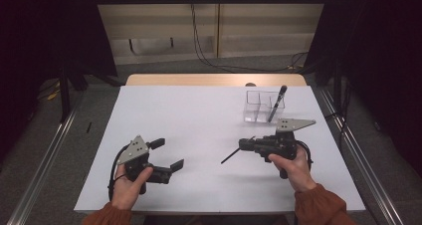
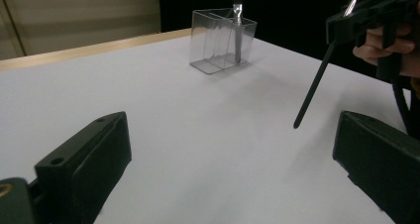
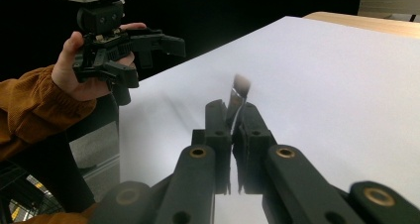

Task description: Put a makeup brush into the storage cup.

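My right gripper (image 1: 242,145) is shut on a makeup brush (image 1: 231,156) above the white table (image 1: 189,115). Its thin black handle slants down and to the left. In the right gripper view the jaws (image 3: 233,121) pinch the brush's silver ferrule, and the brush (image 3: 239,87) shows its blurred bristle tip above them. A clear divided holder (image 1: 259,105) stands at the back right with a second dark brush (image 1: 276,103) leaning in it. My left gripper (image 1: 167,154) hovers open at the front left with nothing between its jaws. Its own view shows the held brush (image 2: 311,92), the holder (image 2: 223,41) and the right gripper (image 2: 364,17).
The table's wooden far edge (image 1: 214,79) runs behind the white surface. Metal rails (image 1: 45,160) flank the table on both sides. Dark curtains hang left and right. Cables trail across the floor at the back.
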`<state>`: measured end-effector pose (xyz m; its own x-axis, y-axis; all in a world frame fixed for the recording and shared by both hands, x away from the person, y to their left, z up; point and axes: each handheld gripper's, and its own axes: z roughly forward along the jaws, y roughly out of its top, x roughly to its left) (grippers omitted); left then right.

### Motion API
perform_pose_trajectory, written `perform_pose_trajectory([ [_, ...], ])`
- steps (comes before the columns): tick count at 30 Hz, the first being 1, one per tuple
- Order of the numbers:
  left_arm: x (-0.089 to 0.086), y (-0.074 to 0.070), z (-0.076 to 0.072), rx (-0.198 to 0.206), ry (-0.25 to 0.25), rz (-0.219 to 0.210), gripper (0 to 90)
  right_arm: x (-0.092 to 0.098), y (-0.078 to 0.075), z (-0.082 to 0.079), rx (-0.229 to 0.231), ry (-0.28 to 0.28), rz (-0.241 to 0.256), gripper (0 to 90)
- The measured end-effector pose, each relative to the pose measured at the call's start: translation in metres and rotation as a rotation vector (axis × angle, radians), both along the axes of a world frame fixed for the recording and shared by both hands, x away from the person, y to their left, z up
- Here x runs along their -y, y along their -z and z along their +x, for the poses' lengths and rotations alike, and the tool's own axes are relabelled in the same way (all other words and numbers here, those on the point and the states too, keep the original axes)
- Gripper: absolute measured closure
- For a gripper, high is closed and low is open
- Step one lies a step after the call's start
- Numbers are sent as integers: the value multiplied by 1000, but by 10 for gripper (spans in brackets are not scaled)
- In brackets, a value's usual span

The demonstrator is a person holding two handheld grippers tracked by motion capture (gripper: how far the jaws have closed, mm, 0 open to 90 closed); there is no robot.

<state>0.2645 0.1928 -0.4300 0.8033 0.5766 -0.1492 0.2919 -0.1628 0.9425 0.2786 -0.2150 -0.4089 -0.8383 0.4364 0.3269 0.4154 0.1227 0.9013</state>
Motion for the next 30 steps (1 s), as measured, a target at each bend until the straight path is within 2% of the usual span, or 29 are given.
perform_pose_trajectory([
  [1, -2, 0, 0, -8, -23, 2, 22, 1, 0, 0, -1, 3, -4, 863],
  [3, -6, 1, -2, 8, -58, 10, 30, 3, 0, 0, 0, 8, -9, 863],
  [6, -12, 0, -5, -2, -68, 0, 28, 6, 0, 0, 2, 15, -18, 863],
  [9, -21, 0, -12, -4, -70, 14, 26, 10, -2, -1, 3, 26, -23, 863],
  [13, -39, 5, -20, 9, -138, -3, 24, 15, -3, -1, 2, 34, -31, 864],
  [15, -44, 9, -22, 1, -150, 10, 25, 18, -3, -1, -3, 42, -42, 864],
  [18, -46, 11, -23, 3, -173, 4, 26, 22, -3, -1, -5, 56, -56, 864],
  [20, -48, 11, -24, 5, -178, -14, 26, 26, -4, -1, 0, 66, -60, 863],
  [24, -55, 11, -25, 15, -205, -19, 30, 36, -6, -2, 4, 96, -72, 863],
  [28, -53, 11, -25, 29, -188, -10, 35, 49, -8, -3, 2, 132, -71, 864],
  [30, -51, 12, -25, 21, -180, 4, 35, 57, -8, -3, 0, 152, -75, 864],
])
